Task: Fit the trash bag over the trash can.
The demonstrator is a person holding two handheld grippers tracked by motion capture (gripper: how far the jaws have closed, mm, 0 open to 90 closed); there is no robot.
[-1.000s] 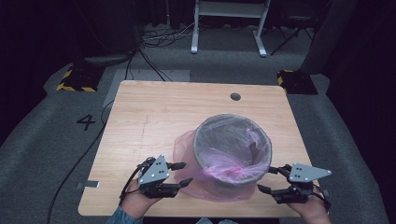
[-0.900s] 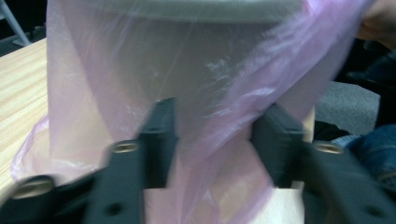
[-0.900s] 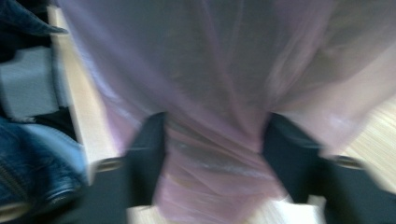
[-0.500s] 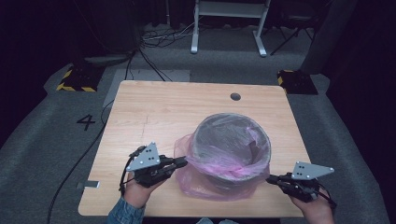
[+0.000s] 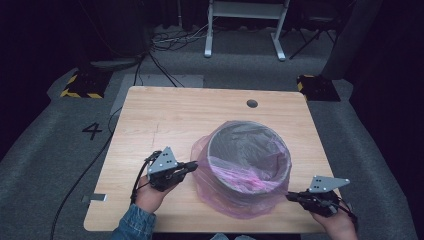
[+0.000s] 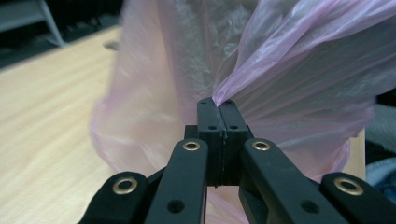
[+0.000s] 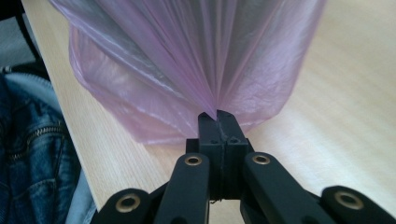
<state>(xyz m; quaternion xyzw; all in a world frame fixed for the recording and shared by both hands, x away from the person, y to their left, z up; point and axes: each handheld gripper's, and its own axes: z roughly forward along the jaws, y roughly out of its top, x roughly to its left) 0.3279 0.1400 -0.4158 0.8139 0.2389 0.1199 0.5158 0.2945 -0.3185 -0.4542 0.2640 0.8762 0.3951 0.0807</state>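
Note:
A round grey bin [image 5: 284, 150] stands on the wooden table [image 5: 165, 115], lined with a thin pink plastic bag [image 5: 227, 195] that drapes over its rim and down the outside. At the bin's left side, my left gripper [image 5: 194, 166] is shut on a gathered pinch of the bag [image 6: 289, 70]; the film fans out from the closed left gripper tips [image 6: 217, 101]. My right gripper [image 5: 290, 196] is at the bin's near right and is shut on another pinch of the bag [image 7: 187, 51], which spreads out from the right gripper tips [image 7: 217, 115].
A small round hole [image 5: 252, 103] is in the table's far side. The near table edge lies just below both hands. A denim sleeve [image 7: 32, 154] is close at the left of the right gripper view. Cables and a white stand's legs [image 5: 245, 30] are on the floor beyond.
Both grippers stood open beside the bag a second ago; both are now shut on its film. The left hand moved up and rightward, the right hand moved down toward the near edge.

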